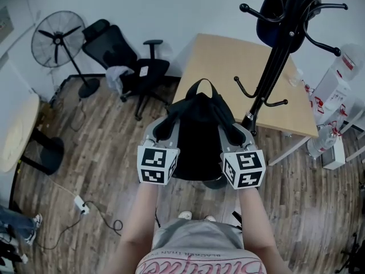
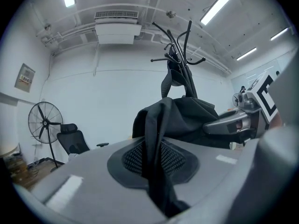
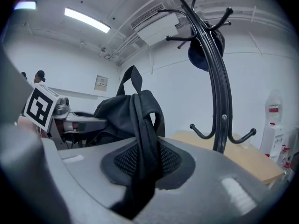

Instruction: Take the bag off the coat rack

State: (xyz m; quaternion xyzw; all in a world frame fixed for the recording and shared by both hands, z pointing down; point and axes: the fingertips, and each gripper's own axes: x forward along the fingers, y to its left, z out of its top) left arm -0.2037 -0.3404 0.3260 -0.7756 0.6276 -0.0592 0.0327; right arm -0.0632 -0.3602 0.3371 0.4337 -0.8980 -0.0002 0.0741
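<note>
I hold a black backpack [image 1: 197, 130] in the air between both grippers, clear of the black coat rack [image 1: 274, 56] that stands to its right. My left gripper [image 1: 162, 127] is shut on one shoulder strap [image 2: 156, 143], which runs down between its jaws. On the other side, the right gripper [image 1: 231, 129] is shut on the second strap [image 3: 142, 153]. The bag's top loop stands up above it. A dark item [image 1: 271, 21] still hangs high on the rack. The rack [image 2: 180, 64] shows behind the bag in the left gripper view and rises close on the right [image 3: 217, 92] in the right gripper view.
A light wooden table [image 1: 228, 67] stands behind the rack. An office chair [image 1: 122, 61] and a floor fan [image 1: 57, 41] are at the back left, a round table [image 1: 17, 133] at the left edge. Water bottles [image 1: 328, 136] stand at the right. A power strip [image 1: 81, 205] lies on the floor.
</note>
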